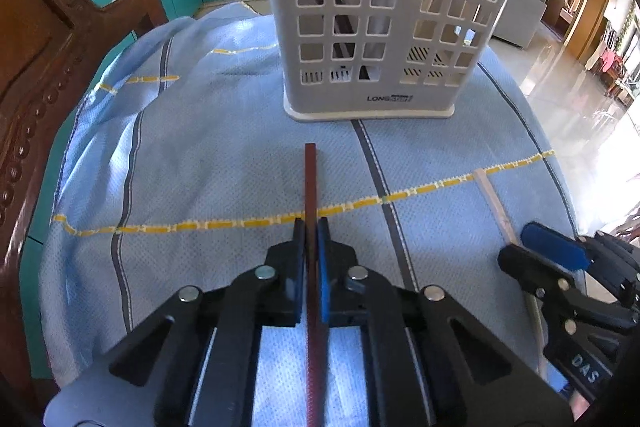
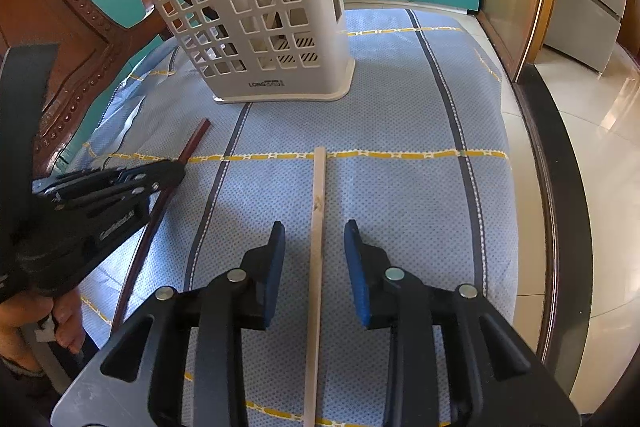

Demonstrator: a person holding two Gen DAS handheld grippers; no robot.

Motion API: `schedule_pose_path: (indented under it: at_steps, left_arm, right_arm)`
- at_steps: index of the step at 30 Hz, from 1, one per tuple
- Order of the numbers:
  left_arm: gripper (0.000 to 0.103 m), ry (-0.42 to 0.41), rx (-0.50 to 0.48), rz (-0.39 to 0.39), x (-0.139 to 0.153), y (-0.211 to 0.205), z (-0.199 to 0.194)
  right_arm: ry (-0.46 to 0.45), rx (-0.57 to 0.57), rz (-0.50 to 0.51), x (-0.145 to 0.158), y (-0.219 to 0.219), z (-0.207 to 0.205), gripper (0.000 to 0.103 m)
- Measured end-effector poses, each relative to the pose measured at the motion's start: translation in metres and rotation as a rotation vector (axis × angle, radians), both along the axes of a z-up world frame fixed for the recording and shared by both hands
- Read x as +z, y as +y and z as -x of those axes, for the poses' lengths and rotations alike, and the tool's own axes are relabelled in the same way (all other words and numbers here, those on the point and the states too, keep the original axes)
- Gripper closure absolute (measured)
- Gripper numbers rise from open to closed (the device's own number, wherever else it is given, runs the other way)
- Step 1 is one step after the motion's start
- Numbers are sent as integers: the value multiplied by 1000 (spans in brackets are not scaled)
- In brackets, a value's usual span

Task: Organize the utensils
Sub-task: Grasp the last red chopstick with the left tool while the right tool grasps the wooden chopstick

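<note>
Blue cloth | holder at 12 | left gripper clenched on dark chopstick | right gripper spread, straddling pale chopstick | next — likely clamp, lift, drop in.

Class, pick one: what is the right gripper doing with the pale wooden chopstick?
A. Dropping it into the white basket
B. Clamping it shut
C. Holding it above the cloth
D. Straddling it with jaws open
D: the right gripper is open, its jaws on either side of the pale chopstick on the blue cloth.
</note>
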State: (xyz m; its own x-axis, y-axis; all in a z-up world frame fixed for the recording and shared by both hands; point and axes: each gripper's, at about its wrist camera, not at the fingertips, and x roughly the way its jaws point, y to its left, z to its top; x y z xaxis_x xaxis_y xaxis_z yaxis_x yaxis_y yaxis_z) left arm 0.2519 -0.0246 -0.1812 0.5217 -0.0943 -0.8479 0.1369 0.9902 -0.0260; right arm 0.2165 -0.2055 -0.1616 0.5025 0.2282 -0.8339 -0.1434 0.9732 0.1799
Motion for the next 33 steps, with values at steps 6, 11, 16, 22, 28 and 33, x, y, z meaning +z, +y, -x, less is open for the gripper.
schedule_pose_path:
  at_steps: [6,11,16,22,28,33]
  left_arm:
    - [96,3,-9,-6,0,4,16]
    - [96,-8,-7,-23,0,8,24]
    - [94,-23,-13,-50,-2,8,27]
    - [88,-24,-2,-53,-2,6,25]
    - [74,-23,15,-61,-2,16,15]
    - [71,-28,17,-67,-2,20,13]
  right_arm:
    - [-33,-11,93,1,7,0,72]
    - [-61,-11,177,-3,16,-3,72]
    - [-84,-20,205,-4,16,-8,64]
    - [-82,-26,178,-4,12,-10,63]
    - [-83,-20,174,-4,9,-10,63]
    - [-77,-17,182,-4,12,-12,63]
